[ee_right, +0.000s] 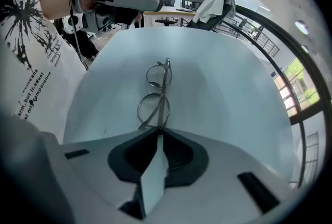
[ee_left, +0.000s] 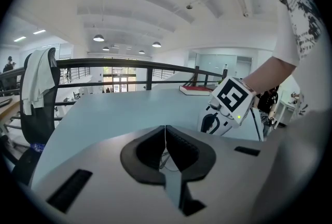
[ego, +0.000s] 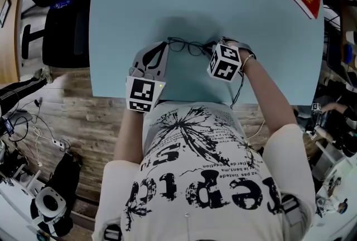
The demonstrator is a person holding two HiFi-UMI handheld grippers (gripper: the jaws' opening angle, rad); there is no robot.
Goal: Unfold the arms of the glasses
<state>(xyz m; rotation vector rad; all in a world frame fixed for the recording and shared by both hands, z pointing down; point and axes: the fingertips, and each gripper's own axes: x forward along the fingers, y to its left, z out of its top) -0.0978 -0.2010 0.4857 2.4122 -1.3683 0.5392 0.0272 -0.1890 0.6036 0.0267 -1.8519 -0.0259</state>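
Head view: we look down on a pale blue table (ego: 139,5), where the left gripper (ego: 165,44) and the right gripper (ego: 215,49) meet near its front edge. Between them are the thin-rimmed glasses (ego: 187,47), their long axis running straight from one gripper to the other. We cannot tell whether they rest on the table or hang just above it. In the right gripper view the glasses stretch directly away from the fingers (ee_right: 179,153), which are closed on the near end, where a folded arm (ee_right: 147,118) slants off to one side. The left fingers are pressed together, with a thin wire of the glasses showing in the hollow between them. We judge that the left steadies the glasses while the right, nearer that arm, must swing it outward.
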